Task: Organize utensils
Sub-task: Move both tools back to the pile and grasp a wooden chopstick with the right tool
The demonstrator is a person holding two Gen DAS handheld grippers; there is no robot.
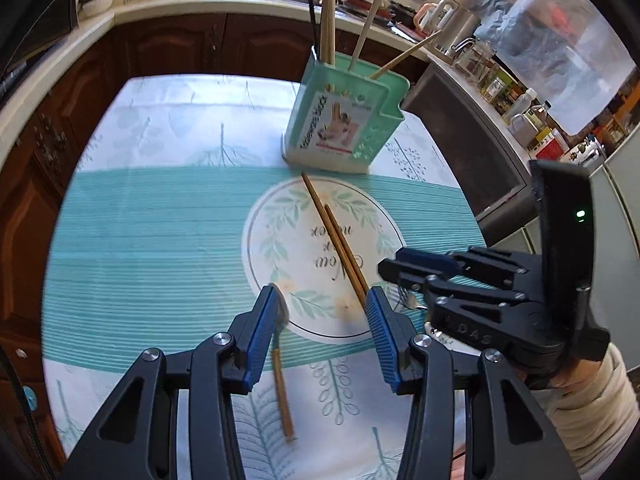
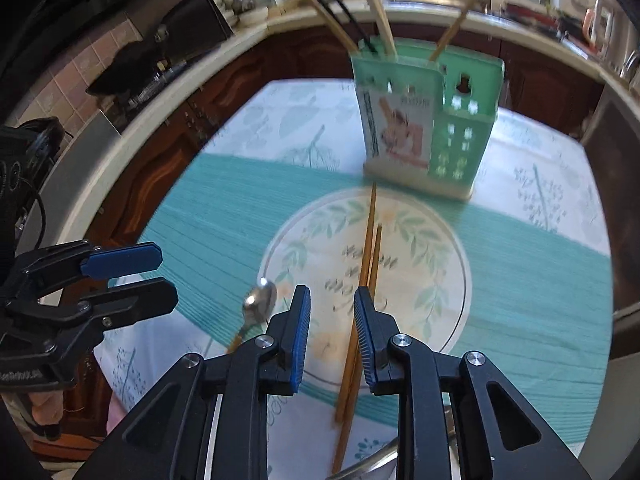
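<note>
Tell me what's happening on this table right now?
A person holds two grippers over a table with a teal cloth, tidying utensils. A green holder already stands with several chopsticks in it. A pair of chopsticks and a spoon lie loose on the cloth. The left gripper sits by the spoon, the right gripper by the chopsticks. Both have open jaws gripping nothing.
</note>
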